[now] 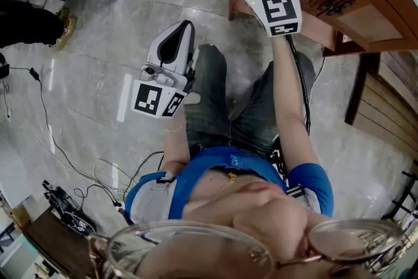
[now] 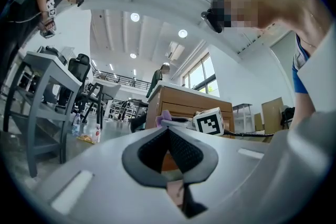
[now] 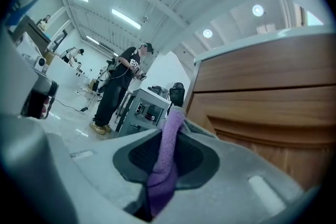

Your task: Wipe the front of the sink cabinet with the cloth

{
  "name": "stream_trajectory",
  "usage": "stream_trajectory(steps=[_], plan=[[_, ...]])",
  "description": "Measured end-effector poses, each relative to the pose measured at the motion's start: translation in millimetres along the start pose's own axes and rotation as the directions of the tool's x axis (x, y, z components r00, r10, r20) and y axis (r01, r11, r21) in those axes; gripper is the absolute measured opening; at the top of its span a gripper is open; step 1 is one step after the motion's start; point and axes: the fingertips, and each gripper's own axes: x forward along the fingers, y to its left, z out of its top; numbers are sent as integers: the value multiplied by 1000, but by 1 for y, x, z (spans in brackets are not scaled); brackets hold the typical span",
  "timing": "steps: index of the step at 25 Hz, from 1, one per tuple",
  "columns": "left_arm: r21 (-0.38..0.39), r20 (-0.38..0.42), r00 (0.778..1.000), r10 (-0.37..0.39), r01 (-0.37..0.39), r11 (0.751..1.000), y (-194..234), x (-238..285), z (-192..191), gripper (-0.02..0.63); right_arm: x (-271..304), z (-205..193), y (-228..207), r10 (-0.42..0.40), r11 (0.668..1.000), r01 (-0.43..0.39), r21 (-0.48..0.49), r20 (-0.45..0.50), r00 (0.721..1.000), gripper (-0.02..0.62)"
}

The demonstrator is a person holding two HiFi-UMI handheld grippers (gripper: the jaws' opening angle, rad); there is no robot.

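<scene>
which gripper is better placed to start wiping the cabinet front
Right. The right hand-held gripper is shut on the purple terry cloth, up beside the brown wooden sink cabinet front; the left hand-held gripper is shut, empty, and lower, away from the cabinet.

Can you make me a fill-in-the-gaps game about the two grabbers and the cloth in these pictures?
1. The cloth pinched in the jaws of the right gripper is ___ in colour.
2. The left gripper has its jaws shut and holds ___.
3. The sink cabinet next to the cloth is made of brown ___.

Missing words: purple; nothing; wood.
</scene>
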Motion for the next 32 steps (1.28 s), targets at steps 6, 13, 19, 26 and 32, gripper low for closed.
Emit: stream_trajectory(steps=[6,13,19,26,32], plan=[[-7,-13,1000,-23,23,1000,-8,11,-8,0,-5,0,-5,11,1000,-11,5,-7,1000,64],[-33,-17,997,-69,68,997,-15,22,-15,0,-14,-4,-12,-3,1000,3,-1,-37,999,64],[-58,-18,993,-114,113,992,-25,32,-21,0,-32,-10,-29,-43,999,44,3,-74,996,64],[-90,-24,986,-163,160,983,-36,42,-31,0,-62,-24,-55,-104,994,106,8,-123,987,64],[-114,-33,977,-209,204,972,-47,52,-40,0,-90,-32,-75,-153,988,151,-25,-179,972,66]])
